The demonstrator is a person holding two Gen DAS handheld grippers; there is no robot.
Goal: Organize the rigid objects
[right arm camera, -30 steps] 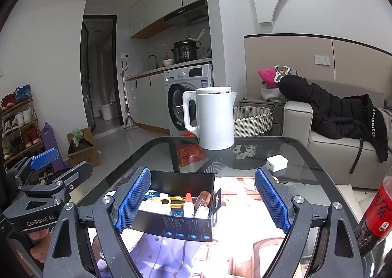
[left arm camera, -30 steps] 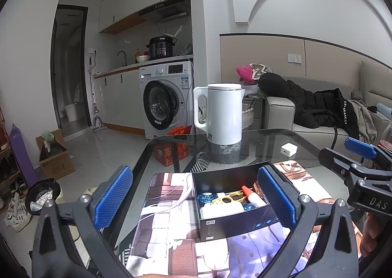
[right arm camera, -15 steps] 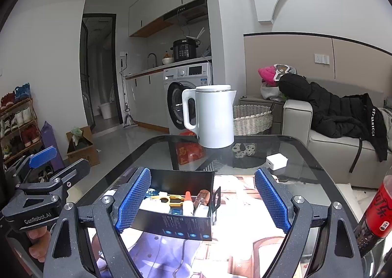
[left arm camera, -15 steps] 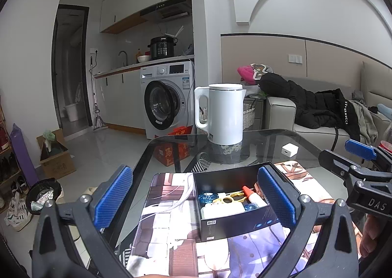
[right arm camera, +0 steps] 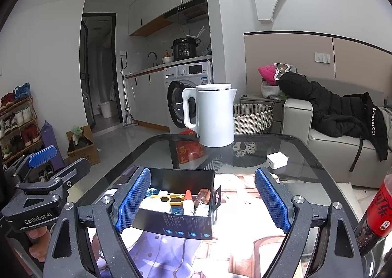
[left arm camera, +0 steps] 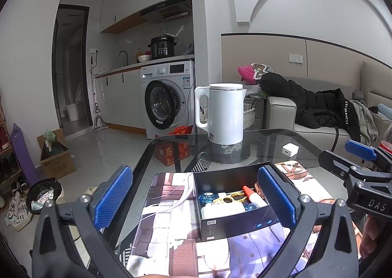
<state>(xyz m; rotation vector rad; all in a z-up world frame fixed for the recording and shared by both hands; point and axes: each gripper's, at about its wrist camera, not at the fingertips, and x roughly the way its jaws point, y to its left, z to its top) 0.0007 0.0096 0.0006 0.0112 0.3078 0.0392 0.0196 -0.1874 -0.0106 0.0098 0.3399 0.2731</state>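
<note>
A black open box (left arm camera: pixel 235 222) (right arm camera: pixel 178 225) sits on a printed mat (left arm camera: pixel 171 248) on the glass table. It holds several small items: a white glue bottle with a red tip (left arm camera: pixel 252 195) (right arm camera: pixel 188 202), a yellow tool (left arm camera: pixel 230 198) (right arm camera: pixel 169 198), blue round pieces (left arm camera: pixel 207 196), a white block (left arm camera: pixel 223 210) and a brown-handled tool (right arm camera: pixel 203 195). My left gripper (left arm camera: pixel 196 198) is open and empty, held above the mat in front of the box. My right gripper (right arm camera: pixel 202 200) is open and empty, to the right of the box.
A white kettle (left arm camera: pixel 224 116) (right arm camera: pixel 213 115) stands at the table's far side. A white charger cube (left arm camera: pixel 290 150) (right arm camera: pixel 276 160) lies right of it. A red-labelled bottle (right arm camera: pixel 377 211) stands at the table's right edge. A sofa with a black coat (right arm camera: pixel 343 111) is behind.
Both grippers stay open and nearly still. The view has only drifted slightly; the box and its contents have not moved.
</note>
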